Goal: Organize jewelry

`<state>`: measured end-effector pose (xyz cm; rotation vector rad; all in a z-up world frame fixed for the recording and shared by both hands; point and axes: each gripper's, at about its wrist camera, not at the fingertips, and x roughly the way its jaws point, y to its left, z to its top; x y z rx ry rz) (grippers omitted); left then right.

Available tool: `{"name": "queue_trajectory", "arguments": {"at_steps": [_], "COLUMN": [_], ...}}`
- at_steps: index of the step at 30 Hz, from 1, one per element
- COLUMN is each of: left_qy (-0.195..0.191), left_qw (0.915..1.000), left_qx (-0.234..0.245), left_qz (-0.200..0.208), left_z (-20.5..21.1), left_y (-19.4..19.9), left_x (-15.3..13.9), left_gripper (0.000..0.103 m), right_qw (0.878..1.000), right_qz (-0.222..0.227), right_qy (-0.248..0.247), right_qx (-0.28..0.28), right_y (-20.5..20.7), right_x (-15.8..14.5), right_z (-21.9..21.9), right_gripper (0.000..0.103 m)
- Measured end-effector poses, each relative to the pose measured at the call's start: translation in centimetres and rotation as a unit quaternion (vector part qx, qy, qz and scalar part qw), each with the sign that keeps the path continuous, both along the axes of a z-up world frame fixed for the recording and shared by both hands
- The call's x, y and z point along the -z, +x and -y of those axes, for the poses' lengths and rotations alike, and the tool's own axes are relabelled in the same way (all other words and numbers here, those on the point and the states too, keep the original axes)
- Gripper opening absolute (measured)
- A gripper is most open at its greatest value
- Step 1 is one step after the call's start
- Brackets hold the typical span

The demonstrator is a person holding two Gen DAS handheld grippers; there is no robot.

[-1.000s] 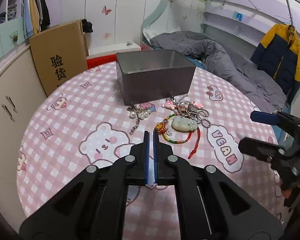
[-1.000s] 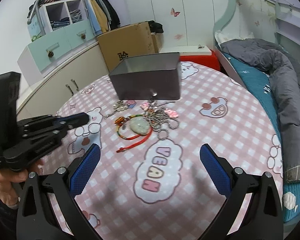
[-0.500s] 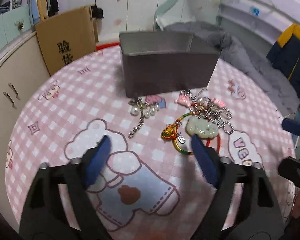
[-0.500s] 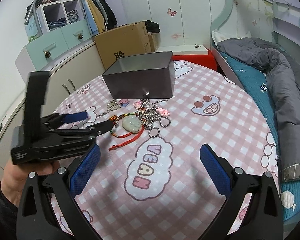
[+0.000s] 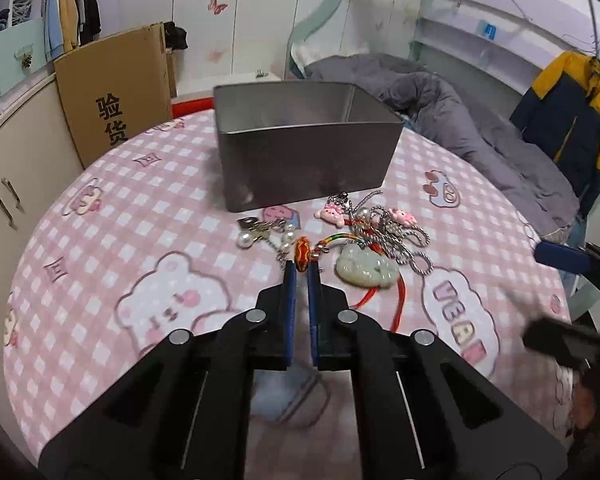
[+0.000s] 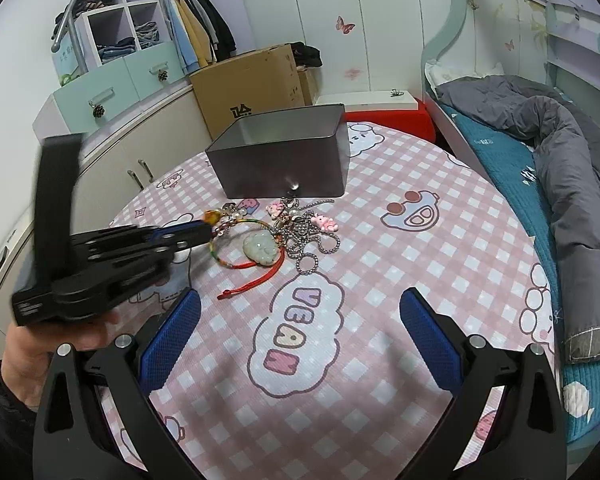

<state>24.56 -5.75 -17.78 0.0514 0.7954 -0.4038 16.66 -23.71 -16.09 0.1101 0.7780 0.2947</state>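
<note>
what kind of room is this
Most likely a bedroom, perhaps a child's. A bed with a rumpled grey duvet runs along one side, clothes hang in an open wardrobe, and butterfly stickers dot the cupboard doors behind the pink checked tablecloth.

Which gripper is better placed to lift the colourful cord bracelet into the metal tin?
Left. The left gripper is already nearly shut around the bracelet's orange charm, just in front of the metal tin. The right gripper hangs wide open, farther back from the jewelry.
</note>
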Motion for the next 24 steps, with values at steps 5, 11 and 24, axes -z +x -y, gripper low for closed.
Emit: {"name": "queue_trajectory", "arguments": {"at_steps": [5, 11, 24], "left_qy": [-0.015, -0.025, -0.037], "left_qw": [0.9998, 0.9989, 0.9984], "left_qx": [0.000, -0.010, -0.025], "left_qz": [0.016, 0.038, 0.033], "left_z": [-2.5, -5.4, -8.7], "left_y": [-2.3, -4.7, -5.3], "left_x": [-1.3, -2.7, -1.9], "left_gripper": [0.005, 0.004, 0.005], "right_qw": [1.000, 0.999, 0.985], "right_qz": [-0.001, -0.006, -0.029], "right_qy": [-0.003, -0.015, -0.073], "right_qx": [-0.011, -0.045, -0.154], "right_y": [0.1, 1.2, 4.7], "right_x": [-0.1, 0.3, 3.1], "right_z": [-0.8, -3.6, -12.3], "right_gripper": [0.096, 0.096, 0.049]}}
